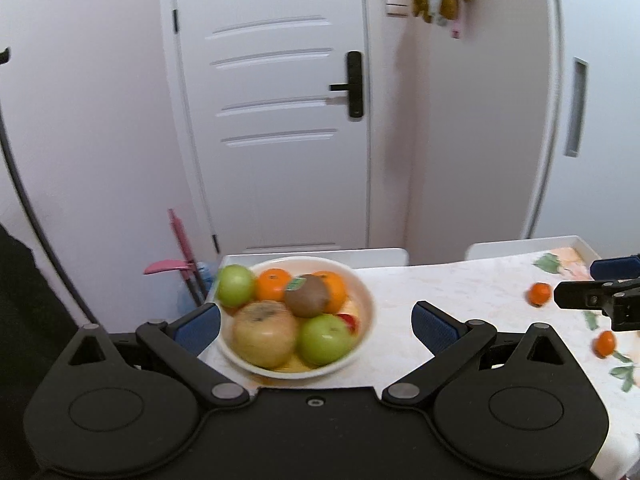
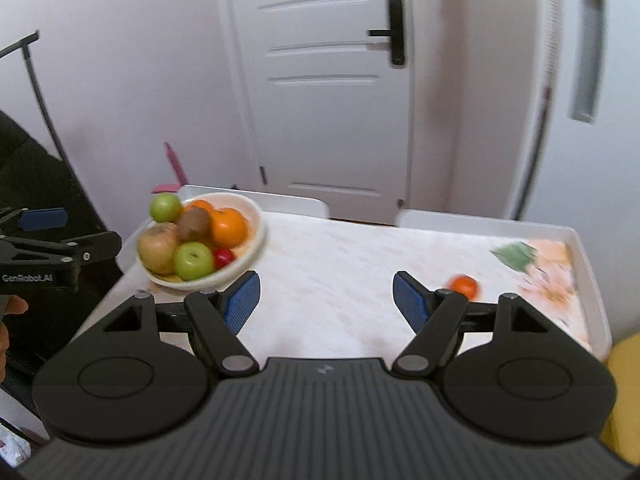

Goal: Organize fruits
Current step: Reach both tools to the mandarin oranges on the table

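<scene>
I hold both grippers over the white table with the floral cloth (image 2: 340, 264). Landmark: the round white ceramic bowl (image 1: 362, 292) at the table's left end, heaped with fruit; I count two green apples, two oranges, one brown kiwi, one tan persimmon-like fruit, something red. Right of the bowl, well apart, lie two small loose mandarins (image 1: 538, 294). The right gripper (image 2: 326, 300) is nearer them; its fingers stand apart, empty. The left gripper (image 1: 316, 328) faces the bowl, fingers apart, empty.

White bowl (image 1: 362, 292) heaped with fruit — two tangerines (image 1: 539, 294) loose nearby.
</scene>
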Demonstrator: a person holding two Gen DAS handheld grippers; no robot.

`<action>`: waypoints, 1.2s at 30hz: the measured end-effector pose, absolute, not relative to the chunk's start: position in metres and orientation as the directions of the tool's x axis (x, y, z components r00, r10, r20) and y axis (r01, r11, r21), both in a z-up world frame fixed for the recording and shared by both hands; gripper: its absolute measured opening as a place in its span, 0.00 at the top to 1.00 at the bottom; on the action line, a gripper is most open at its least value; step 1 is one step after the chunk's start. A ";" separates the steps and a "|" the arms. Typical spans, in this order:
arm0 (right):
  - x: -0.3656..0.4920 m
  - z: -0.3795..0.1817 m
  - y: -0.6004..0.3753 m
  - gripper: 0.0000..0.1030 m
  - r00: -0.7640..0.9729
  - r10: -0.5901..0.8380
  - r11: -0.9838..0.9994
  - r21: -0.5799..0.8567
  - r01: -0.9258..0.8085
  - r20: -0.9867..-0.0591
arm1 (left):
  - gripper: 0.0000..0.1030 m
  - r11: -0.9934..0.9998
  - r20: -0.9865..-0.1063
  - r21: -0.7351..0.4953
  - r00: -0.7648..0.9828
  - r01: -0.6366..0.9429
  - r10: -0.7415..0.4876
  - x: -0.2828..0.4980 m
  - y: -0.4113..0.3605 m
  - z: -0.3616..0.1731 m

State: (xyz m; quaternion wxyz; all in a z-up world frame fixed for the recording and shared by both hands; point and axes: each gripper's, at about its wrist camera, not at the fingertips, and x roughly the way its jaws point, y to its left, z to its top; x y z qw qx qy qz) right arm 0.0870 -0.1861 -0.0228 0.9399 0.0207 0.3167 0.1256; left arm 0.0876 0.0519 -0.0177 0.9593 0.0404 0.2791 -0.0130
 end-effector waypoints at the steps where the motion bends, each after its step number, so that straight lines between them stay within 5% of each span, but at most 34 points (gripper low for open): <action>1: 0.084 -0.024 -0.194 0.14 0.770 0.235 0.971 0.117 -0.207 -0.593 | 0.00 0.996 -0.537 0.066 0.844 0.061 -0.016 0.086 0.044 -0.018; 30: 0.077 -0.104 -0.321 0.15 0.692 -0.030 0.979 0.118 0.166 -0.721 | 0.04 0.811 -0.635 0.053 0.647 0.582 -0.423 0.209 -0.158 -0.096; 36: 0.087 -0.119 -0.317 0.16 0.666 -0.055 0.965 0.132 0.227 -0.744 | 0.18 0.753 -0.686 0.036 0.565 0.657 -0.460 0.242 -0.178 -0.121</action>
